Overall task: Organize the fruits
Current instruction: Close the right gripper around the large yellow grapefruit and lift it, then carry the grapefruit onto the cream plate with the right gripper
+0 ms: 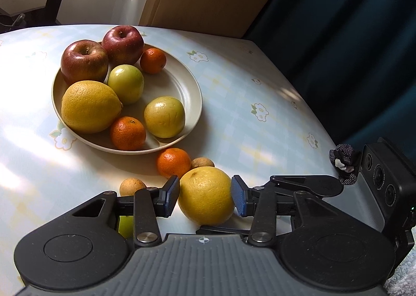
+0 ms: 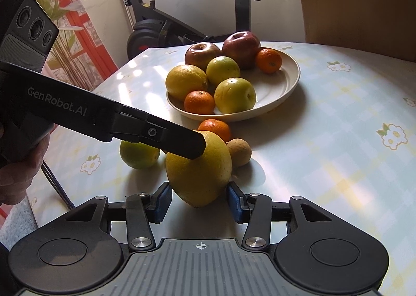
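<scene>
A large yellow lemon lies on the table in front of the cream plate. My left gripper is shut on the lemon, both blue pads touching its sides. In the right wrist view the same lemon sits between the pads of my right gripper, which is open around its near end; the left gripper's finger crosses over its top. The plate holds two red apples, two green fruits, a lemon and two mandarins.
Loose on the table beside the lemon: a mandarin, a small brown fruit, another brown fruit and a green fruit. An exercise bike stands behind the table. The table edge drops off at right.
</scene>
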